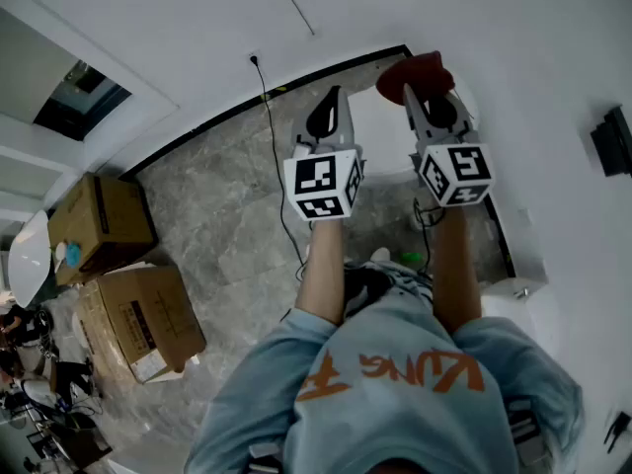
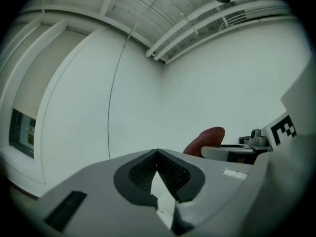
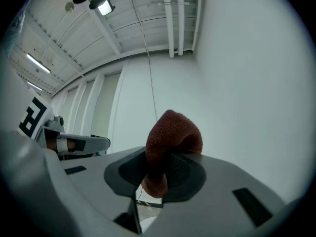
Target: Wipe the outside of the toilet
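Observation:
My right gripper [image 1: 408, 89] [image 3: 165, 157] is shut on a rust-red cloth [image 1: 416, 71] [image 3: 170, 139], which bunches up over its fingertips. Beside it, my left gripper [image 1: 331, 94] [image 2: 158, 153] is shut with nothing between its jaws. Both are held up side by side and point at bare white wall in the two gripper views. The cloth [image 2: 205, 139] also shows in the left gripper view, to the right. Below and between the grippers in the head view lies a white fixture [image 1: 383, 134], likely the toilet, largely hidden behind them.
Two cardboard boxes [image 1: 104, 225] [image 1: 143, 319] stand on the grey stone floor [image 1: 217, 205] at the left. A black cable [image 1: 272, 146] runs down the wall and across the floor. A black fitting [image 1: 614, 141] hangs on the right wall. Another white fixture [image 1: 523, 304] sits at the lower right.

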The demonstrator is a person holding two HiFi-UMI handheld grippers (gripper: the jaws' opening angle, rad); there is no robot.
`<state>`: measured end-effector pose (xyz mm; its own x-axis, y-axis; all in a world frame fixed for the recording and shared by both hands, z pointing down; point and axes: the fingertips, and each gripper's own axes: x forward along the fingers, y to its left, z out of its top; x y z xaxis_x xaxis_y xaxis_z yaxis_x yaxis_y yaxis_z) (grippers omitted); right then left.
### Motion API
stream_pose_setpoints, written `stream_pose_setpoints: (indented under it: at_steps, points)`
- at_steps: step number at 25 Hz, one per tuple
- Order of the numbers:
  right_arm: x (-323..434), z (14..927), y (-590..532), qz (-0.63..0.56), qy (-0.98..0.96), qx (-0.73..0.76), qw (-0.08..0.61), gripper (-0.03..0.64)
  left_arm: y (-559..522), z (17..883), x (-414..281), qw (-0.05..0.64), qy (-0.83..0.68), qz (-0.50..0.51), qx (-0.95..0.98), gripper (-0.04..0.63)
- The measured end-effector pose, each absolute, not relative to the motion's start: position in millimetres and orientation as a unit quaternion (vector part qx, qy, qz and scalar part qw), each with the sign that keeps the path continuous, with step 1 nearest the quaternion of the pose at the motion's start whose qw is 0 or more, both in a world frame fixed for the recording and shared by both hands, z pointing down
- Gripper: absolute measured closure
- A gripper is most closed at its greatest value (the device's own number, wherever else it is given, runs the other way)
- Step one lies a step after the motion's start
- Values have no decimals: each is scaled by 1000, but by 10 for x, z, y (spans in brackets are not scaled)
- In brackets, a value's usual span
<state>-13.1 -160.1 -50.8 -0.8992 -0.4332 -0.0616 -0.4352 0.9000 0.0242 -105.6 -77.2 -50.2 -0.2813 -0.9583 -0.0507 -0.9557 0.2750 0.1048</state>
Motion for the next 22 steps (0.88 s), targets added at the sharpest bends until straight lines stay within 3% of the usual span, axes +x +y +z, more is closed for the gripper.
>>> stream_pose_setpoints:
  at_steps: [22]
  points:
    - [-65, -669, -1920, 51, 971, -233, 25, 540, -1061, -588, -1116, 12, -801, -64, 595, 601]
